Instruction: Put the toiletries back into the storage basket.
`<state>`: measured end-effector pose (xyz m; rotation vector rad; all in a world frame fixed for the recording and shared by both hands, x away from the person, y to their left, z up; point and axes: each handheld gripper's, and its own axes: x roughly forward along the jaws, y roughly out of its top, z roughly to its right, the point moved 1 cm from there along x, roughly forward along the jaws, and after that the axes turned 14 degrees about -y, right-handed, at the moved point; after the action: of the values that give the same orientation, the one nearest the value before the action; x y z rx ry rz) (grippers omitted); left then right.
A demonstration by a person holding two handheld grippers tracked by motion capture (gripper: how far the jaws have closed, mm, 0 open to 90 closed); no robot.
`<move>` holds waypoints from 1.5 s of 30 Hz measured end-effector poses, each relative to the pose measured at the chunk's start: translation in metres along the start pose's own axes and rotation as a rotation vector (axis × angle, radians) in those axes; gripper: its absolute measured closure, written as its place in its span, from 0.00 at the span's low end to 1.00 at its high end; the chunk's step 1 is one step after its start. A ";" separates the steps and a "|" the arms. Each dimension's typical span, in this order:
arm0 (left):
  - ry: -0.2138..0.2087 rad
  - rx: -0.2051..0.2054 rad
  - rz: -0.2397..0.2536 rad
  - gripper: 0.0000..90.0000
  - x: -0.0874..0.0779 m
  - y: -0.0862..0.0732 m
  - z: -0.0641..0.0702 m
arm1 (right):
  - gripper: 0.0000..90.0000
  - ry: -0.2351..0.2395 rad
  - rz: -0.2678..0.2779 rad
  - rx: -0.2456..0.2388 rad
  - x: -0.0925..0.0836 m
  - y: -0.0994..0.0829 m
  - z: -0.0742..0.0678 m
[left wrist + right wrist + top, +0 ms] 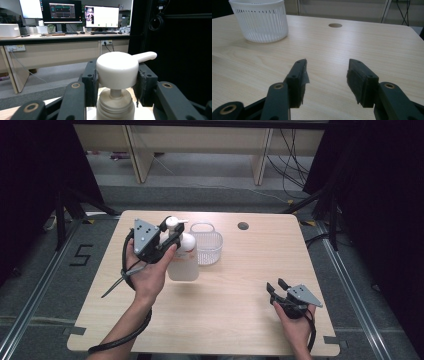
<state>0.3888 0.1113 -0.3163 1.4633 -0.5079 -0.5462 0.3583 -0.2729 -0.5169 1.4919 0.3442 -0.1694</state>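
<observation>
Nearest the person, the right gripper (278, 288) lay low over the table (235, 320) at its near right corner, held in the right hand (295, 320). In the right gripper view its two black jaws stood apart with only bare wood between them, so it was released and held nothing.

Farther in and to the left, the left hand (147, 275) held the left gripper (170, 236) up at the top of a pump bottle (183, 262). The bottle stood upright on the table, left of centre, a pale translucent body with a reddish label near the shoulder. In the left gripper view its white pump head (117, 70), round and smooth with a spout pointing off to the right, sat between the jaws, whose pads pressed against its two sides above the ribbed collar (115, 106). That gripper was clenched on the pump head.

Just beyond the bottle, on its right, stood a white slotted basket (207, 251), near it; whether they touched I could not tell. Farther still, a round hole (243, 226) showed in the table near its far edge.
</observation>
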 end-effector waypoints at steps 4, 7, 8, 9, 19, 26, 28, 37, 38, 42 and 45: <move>-0.001 0.003 0.004 0.66 0.002 0.003 -0.001 | 0.56 0.013 0.005 -0.006 0.001 0.000 0.000; 0.002 0.006 0.004 0.66 0.003 0.005 -0.001 | 0.56 0.012 0.000 -0.009 0.000 0.000 0.001; 0.003 0.007 0.003 0.66 0.004 0.005 -0.002 | 0.56 0.010 0.000 -0.008 0.000 0.000 0.001; 0.004 0.006 0.004 0.66 0.005 0.006 -0.002 | 0.56 0.011 0.001 -0.011 0.000 0.000 0.001; 0.001 0.008 0.011 0.66 0.007 0.012 -0.002 | 0.56 0.006 0.003 -0.015 0.001 0.000 0.001; 0.003 0.011 0.010 0.66 0.009 0.015 -0.004 | 0.56 0.000 0.006 -0.035 0.000 0.001 0.002; 0.005 0.010 0.012 0.66 0.010 0.016 -0.004 | 0.56 0.005 0.015 -0.028 0.001 0.000 0.001; 0.006 0.006 0.013 0.66 0.013 0.018 -0.005 | 0.56 -0.010 0.006 -0.035 0.000 0.001 0.001; 0.005 0.008 0.012 0.66 0.014 0.018 -0.005 | 0.56 -0.008 0.022 -0.030 0.001 0.001 0.001; 0.004 0.008 0.014 0.66 0.017 0.020 -0.005 | 0.56 -0.010 0.003 -0.041 0.000 0.001 0.002; 0.004 0.008 0.017 0.66 0.018 0.020 -0.006 | 0.56 -0.010 0.003 -0.040 0.000 0.001 0.002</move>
<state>0.4076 0.1049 -0.2963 1.4667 -0.5192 -0.5284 0.3588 -0.2745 -0.5161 1.4511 0.3349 -0.1665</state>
